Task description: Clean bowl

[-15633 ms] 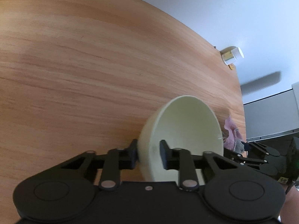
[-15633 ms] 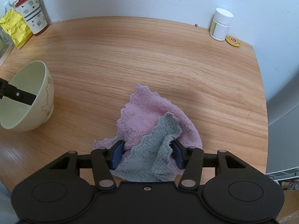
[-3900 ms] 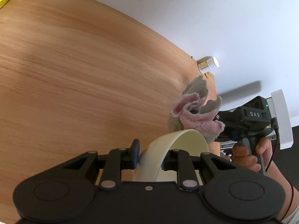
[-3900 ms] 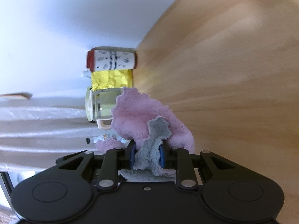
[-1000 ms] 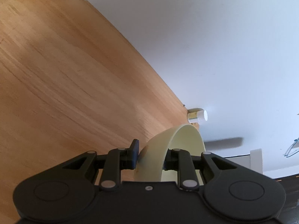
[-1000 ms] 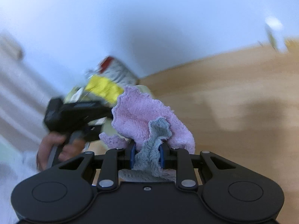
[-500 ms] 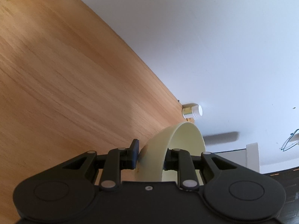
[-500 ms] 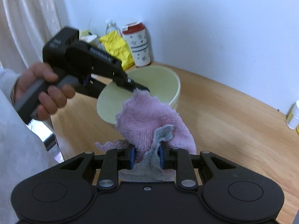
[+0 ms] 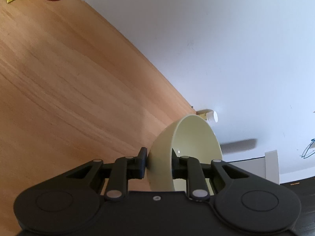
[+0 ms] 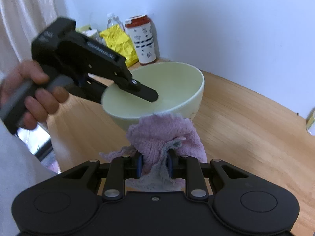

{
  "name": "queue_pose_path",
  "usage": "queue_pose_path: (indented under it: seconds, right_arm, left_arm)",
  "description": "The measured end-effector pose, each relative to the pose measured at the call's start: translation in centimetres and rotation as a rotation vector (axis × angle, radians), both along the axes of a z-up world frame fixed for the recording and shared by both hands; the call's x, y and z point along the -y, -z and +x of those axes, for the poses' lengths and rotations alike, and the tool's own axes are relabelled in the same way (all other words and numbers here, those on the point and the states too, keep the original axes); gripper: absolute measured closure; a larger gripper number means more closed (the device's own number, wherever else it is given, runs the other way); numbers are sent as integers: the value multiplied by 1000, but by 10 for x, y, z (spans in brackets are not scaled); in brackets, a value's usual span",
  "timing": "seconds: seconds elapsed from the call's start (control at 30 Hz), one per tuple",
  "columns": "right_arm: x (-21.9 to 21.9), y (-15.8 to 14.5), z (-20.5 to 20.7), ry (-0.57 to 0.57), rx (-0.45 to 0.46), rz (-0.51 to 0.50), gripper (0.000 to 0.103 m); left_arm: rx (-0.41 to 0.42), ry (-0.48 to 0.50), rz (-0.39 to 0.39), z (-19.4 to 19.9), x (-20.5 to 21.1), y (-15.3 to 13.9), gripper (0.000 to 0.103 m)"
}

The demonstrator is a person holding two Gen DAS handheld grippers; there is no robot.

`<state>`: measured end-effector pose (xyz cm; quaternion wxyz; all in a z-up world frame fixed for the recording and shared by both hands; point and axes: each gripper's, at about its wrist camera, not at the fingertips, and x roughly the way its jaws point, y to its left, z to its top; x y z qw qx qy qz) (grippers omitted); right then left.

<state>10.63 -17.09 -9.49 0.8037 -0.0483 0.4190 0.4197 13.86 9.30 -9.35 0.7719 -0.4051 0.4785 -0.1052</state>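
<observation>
**A:** Since you're the one holding everything, how far along is the cleaning?

**B:** I'd judge it at the very start of the wipe. My left gripper (image 10: pixel 137 90) has its fingers pinched on the wall of the bowl (image 10: pixel 171 82), one inside and one outside the rim, holding it tipped in the air above the desk (image 10: pixel 246 125). My right gripper (image 10: pixel 154 166) has its fingers nearly closed on the cloth (image 10: pixel 157 135), a pink one with a grey side bunched between the pads. The cloth's top edge sits right at the bowl's outer wall, below the rim; I can't tell whether it is touching. It is not inside the bowl.

**A:** So what's left?

**B:** As far as I can see, all the actual wiping: getting the cloth over the rim, round the inside, then setting the bowl down. The inside looks pale and plain from here; I see no obvious dirt, but that proves little.

**A:** Anything readable?

**B:** Not really. There is raised lettering on the side of my left gripper's body, too blurred to read. The red-lidded tumbler (image 10: pixel 142 39) carries small printed patterns, no words I can make out. The yellow packet (image 10: pixel 120 41) and the small white-capped jar (image 9: pixel 209 115) show nothing legible.
</observation>
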Motion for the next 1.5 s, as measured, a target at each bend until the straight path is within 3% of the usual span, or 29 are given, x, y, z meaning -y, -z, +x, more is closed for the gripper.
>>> queue_pose_path:
  seconds: [0.23,0.57,0.77,1.2,1.5]
  right_arm:
    - [-6,-25,-6,33,-21,23,76]
    - [-22,5,4,110,-86,-39,76]
    - [-37,10,6,133,-98,-63,76]
    - [-53,-27,-4,187,-113,-62,76]
    - [-66,-12,2,250,-105,-123,76]
  left_arm:
    - [41,20,24,2,3,-5,83]
    - [57,67,43,-4,8,-12,84]
    - [59,33,77,-7,-2,-13,84]
    - [75,-33,108,-4,1,-8,84]
    - [68,-33,79,-6,-2,-6,85]
